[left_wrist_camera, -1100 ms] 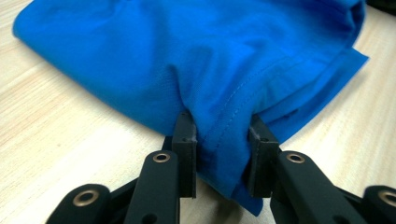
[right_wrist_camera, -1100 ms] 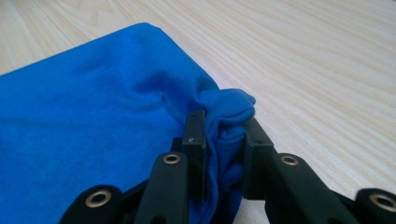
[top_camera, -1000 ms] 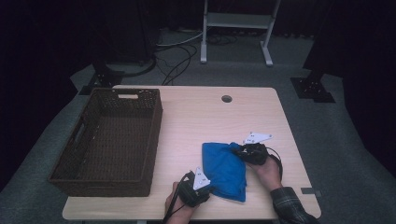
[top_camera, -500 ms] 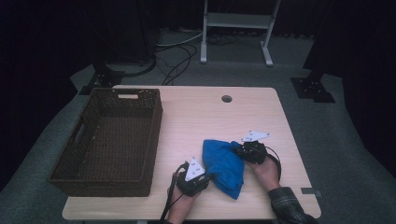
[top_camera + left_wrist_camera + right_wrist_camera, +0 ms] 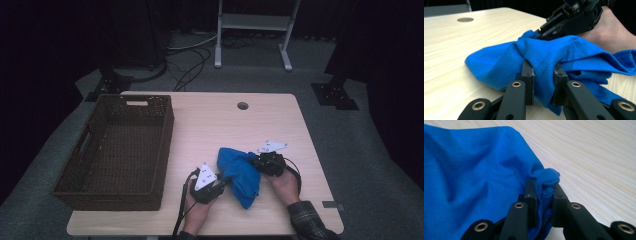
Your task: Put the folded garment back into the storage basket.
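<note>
wicker basket [image 5: 117, 150] is sitting unfilled at left. left gripper [image 5: 218, 186] is pinching the blue cloth [image 5: 240, 172], bunched on the table [image 5: 210, 125]; right gripper [image 5: 257, 162] is clamping its far edge. i'd say grasping's done, lifting and moving remain.

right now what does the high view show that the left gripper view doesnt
High view alone: the brown wicker basket at the table's left and the left gripper itself. Left gripper view alone: its pads pinching a bunched fold of cloth. Both: the blue cloth, the right gripper at its far edge, the wooden table and its round hole.
</note>
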The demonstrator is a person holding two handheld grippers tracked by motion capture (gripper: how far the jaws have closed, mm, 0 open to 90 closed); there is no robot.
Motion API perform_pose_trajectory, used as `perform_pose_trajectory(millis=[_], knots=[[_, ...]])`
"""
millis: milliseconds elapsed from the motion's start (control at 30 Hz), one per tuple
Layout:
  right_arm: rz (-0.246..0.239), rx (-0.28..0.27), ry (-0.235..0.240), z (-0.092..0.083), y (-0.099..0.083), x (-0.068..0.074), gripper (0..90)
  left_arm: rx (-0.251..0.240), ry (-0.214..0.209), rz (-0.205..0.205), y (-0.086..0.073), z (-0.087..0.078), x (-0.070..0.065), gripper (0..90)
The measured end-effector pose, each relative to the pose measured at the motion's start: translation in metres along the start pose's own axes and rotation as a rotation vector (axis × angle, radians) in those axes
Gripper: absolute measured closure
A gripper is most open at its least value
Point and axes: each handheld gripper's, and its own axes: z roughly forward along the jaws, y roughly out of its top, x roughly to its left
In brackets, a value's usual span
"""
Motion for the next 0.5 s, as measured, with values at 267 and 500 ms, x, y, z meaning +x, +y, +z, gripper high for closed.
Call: perform_pose_trajectory(millis=[267, 500], knots=[[0.001, 0.016, 0.000, -0.004, 0.001, 0.010, 79.0, -0.044, 0.001, -0.004, -0.001, -0.002, 0.002, 77.4], [-0.013, 0.016, 0.009, -0.007, 0.002, 0.019, 79.1, -0.065, 0.000, -0.012, 0.000, -0.003, 0.004, 77.9]])
